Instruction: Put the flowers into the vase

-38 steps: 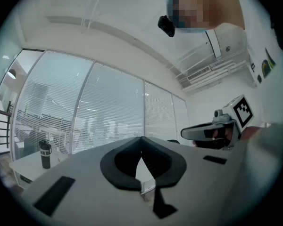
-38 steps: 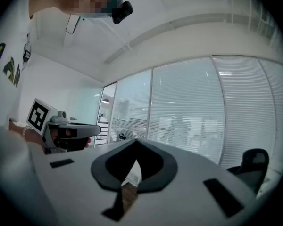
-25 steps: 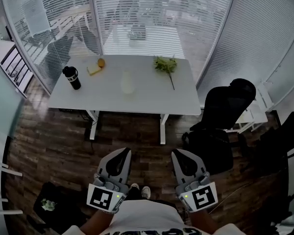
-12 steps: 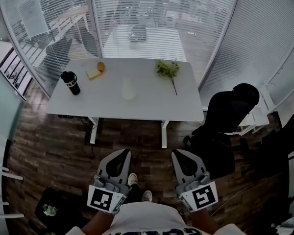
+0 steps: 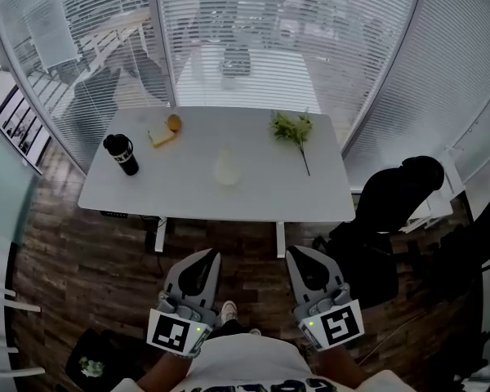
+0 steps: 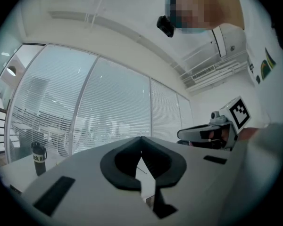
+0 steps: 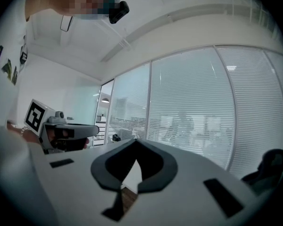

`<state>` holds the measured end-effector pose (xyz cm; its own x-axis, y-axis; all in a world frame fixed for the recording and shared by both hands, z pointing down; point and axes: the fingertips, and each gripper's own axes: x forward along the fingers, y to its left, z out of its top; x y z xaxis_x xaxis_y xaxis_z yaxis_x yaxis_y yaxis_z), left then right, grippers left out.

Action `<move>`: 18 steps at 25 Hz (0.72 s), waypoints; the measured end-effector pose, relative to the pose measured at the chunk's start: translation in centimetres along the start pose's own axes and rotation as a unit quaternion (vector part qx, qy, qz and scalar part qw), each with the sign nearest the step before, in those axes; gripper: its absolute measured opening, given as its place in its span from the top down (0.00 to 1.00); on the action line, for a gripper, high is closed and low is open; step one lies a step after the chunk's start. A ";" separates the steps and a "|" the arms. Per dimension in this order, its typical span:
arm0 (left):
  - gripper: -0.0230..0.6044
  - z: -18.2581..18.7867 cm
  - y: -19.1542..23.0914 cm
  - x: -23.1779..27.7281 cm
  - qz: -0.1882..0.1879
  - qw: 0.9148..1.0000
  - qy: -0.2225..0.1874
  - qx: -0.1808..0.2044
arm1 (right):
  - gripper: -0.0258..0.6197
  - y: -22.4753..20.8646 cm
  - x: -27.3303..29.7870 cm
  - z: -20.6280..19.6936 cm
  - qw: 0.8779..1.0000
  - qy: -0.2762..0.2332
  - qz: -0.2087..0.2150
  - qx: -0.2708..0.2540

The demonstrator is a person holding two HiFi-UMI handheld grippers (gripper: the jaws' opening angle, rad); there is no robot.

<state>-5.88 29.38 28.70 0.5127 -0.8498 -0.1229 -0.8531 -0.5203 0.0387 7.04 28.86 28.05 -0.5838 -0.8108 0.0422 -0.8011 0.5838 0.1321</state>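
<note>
Left gripper (image 5: 204,256): we are holding it low in front of the body. Its jaws are pressed together tip to tip with nothing between them. Its own view is showing only the closed dark pads against the window blinds.

Right gripper (image 5: 299,255): likewise closed on nothing and pointing towards the table.

Both grippers are hanging over the dark wood-plank floor (image 5: 82,260), well apart from the white rectangular table (image 5: 147,194) ahead. We are standing back from its near edge.

On the table:
- The pale translucent vase (image 5: 226,168) is standing upright near the middle and looks empty.
- The bunch of green leafy flowers on a thin dark stem (image 5: 292,127) is lying flat towards the far right corner. It is well apart from the vase, with its stem end pointing at the near edge.
- Towards the left are a black lidded tumbler (image 5: 122,153), a pale yellow block (image 5: 159,136) and, just beside the block, a small round orange fruit (image 5: 174,122).

A black office chair (image 5: 400,194) is sitting off the table's right end.

Progress: we are judging the task as barely begun, since nothing on the table looks handled and the flowers are lying outside the vase. All of it is left to do:
- close the gap to the table;
- spread one pair of jaws and pinch the stem;
- lift the bunch, tip it upright and carry it over;
- feed the stem into the vase mouth and let go.

The vase looks light, so the free gripper may need to steady it.
</note>
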 end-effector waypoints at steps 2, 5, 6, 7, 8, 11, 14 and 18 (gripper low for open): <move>0.94 -0.2 1.4 0.5 -0.003 1.000 0.003 -0.001 | 0.95 0.2 1.7 0.1 1.000 0.001 -0.001 -0.001; 0.94 -0.7 3.2 1.3 -0.012 1.000 0.011 -0.010 | 0.95 0.2 3.9 0.1 1.000 0.004 -0.005 -0.001; 0.94 -0.7 3.7 1.6 -0.014 1.000 0.011 -0.011 | 0.95 0.2 4.5 0.1 1.000 0.006 -0.006 -0.001; 0.94 -0.7 4.2 1.8 -0.016 1.000 0.013 -0.012 | 0.95 0.2 5.0 0.1 1.000 0.006 -0.008 -0.002; 0.94 -0.8 4.7 2.0 -0.018 1.000 0.015 -0.012 | 0.95 0.2 5.5 0.1 1.000 0.006 -0.009 -0.002; 0.94 -1.0 6.0 2.6 -0.020 1.000 0.018 -0.013 | 0.95 0.1 6.8 0.0 1.000 0.008 -0.013 0.000; 0.94 -1.2 6.9 3.3 -0.021 0.999 0.018 -0.015 | 0.95 -0.4 7.8 -0.2 1.000 0.009 -0.016 -0.002; 0.94 -1.1 8.1 4.7 -0.021 1.000 0.009 -0.011 | 0.94 -1.2 9.5 -0.3 1.000 0.011 -0.017 -0.001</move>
<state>-10.27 21.04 29.55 0.5499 -0.8284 -0.1068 -0.8284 -0.5572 0.0567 2.54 20.46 28.55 -0.5528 -0.8312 0.0593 -0.8203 0.5553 0.1365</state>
